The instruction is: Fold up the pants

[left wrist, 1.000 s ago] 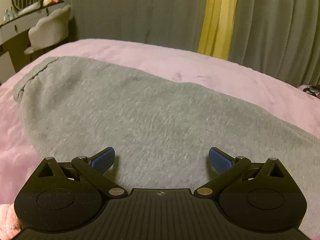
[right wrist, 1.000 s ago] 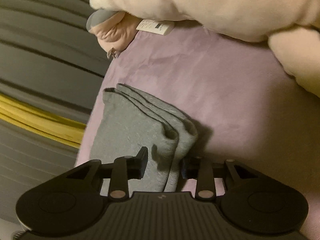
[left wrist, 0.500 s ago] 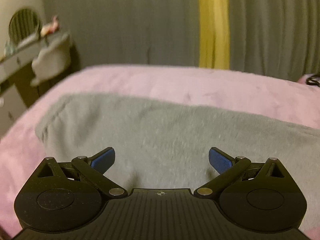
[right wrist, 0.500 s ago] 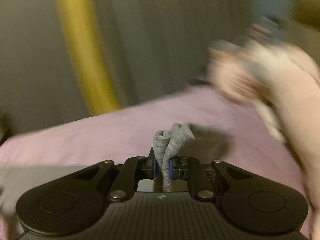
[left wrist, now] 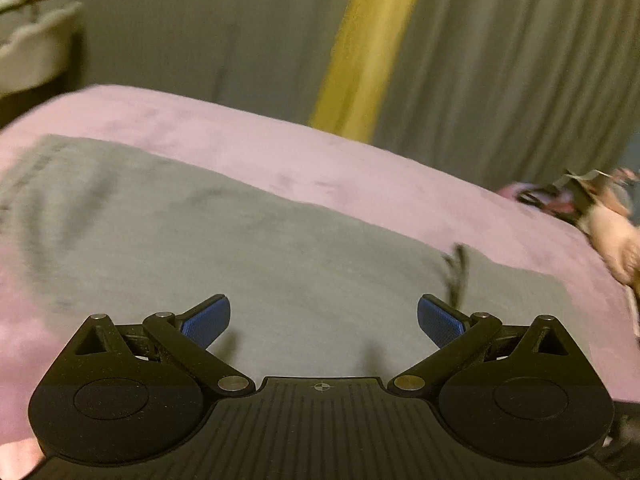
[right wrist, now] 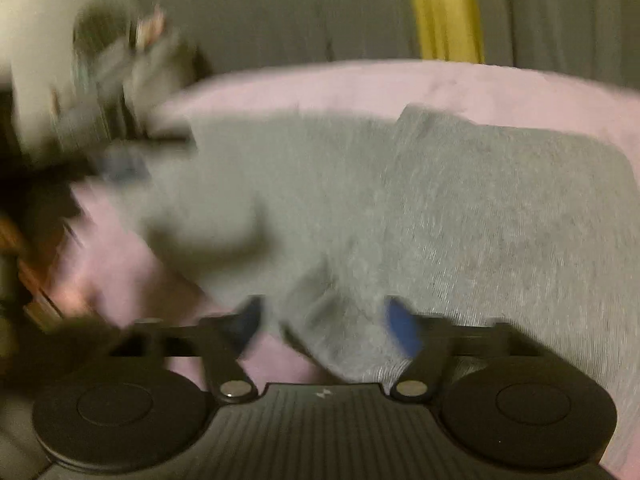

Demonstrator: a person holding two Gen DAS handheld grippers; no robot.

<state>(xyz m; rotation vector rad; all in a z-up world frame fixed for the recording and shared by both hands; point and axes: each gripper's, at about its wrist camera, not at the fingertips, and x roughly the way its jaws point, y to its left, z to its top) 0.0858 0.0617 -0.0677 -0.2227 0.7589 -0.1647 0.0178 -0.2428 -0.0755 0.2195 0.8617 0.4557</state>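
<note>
Lying on the pink bedspread (left wrist: 360,168), the grey pants (left wrist: 260,248) are stretching from the far left to the near right in the left wrist view, already laid over themselves lengthwise. In the right wrist view a folded-over layer is sitting on top of them at the right, its far corner raised a little.

Risks are gathering around that fresh fold. The right gripper (right wrist: 328,324) has just been opening its jaws, and a hump of grey cloth is still sitting between the blue pads (right wrist: 404,328), which are standing apart and no longer appearing to pinch it, though blur is making that hard to judge. If the gripper is pulling away while a pad is catching the knit, the top layer is likely to be dragged off line or flipped back. The raised corner may also be springing open, since nothing is weighing it down.

The left gripper (left wrist: 323,322) is hovering wide open over the near edge of the pants, holding nothing.

The fabric is looking like soft, thick jersey with a fine ribbed weave, limp and slow to crease. The bedspread is looking velvety, probably offering some grip. Pleated grey curtains (left wrist: 520,80) with a yellow strip (left wrist: 368,52) are hanging beyond the bed.
</note>
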